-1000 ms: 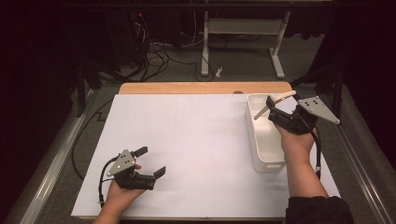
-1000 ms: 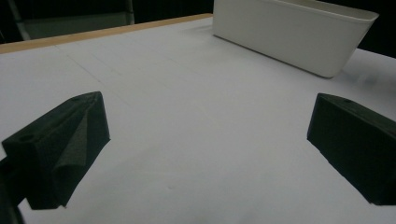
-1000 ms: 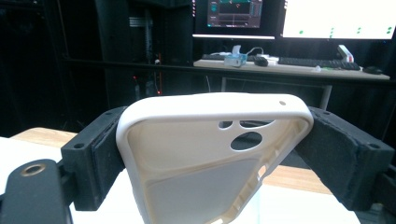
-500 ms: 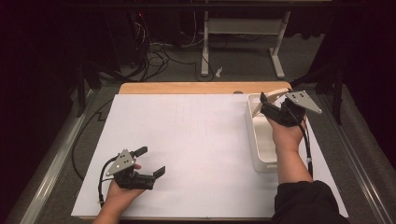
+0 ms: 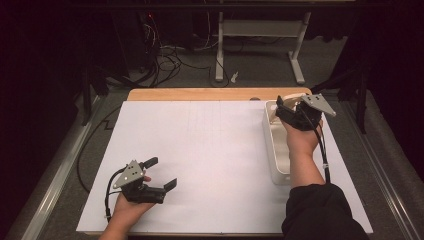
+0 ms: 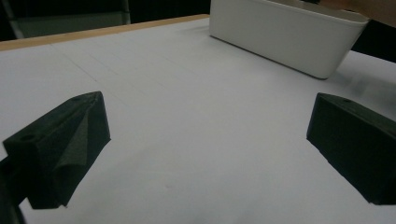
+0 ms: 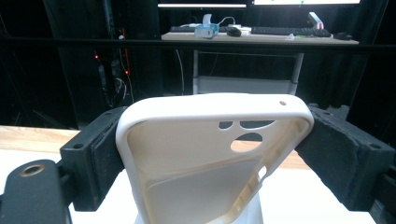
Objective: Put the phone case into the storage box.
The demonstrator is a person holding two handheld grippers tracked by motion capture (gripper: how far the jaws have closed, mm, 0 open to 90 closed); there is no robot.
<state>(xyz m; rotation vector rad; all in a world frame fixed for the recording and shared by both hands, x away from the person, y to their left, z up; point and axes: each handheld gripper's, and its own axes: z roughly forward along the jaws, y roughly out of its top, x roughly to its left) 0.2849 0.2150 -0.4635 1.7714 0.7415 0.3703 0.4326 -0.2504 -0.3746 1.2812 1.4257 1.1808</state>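
Observation:
My right gripper point(image 5: 281, 111) point(image 7: 215, 158) is shut on a cream phone case point(image 7: 205, 154), squeezing its two long sides. The case stands upright with its hollow inside and camera cut-outs facing the camera. In the high view a sliver of the case point(image 5: 271, 114) pokes out over the far end of a long white bin point(image 5: 270, 145) at the table's right. My left gripper point(image 5: 161, 173) point(image 6: 205, 149) rests open near the front left of the white table sheet, nothing between its jaws. Its own view looks across the sheet to the bin point(image 6: 285, 37).
A strip of bare wood point(image 5: 210, 94) runs along the table's far edge. Beyond it are a metal desk frame point(image 5: 260, 45) and floor cables point(image 5: 170, 60). A metal rail point(image 5: 55, 175) borders the left side. A desk with a keyboard point(image 7: 280, 31) stands far behind.
My right gripper has carried the phone case a little left and away, toward the bin's far end. The left gripper has stayed put.

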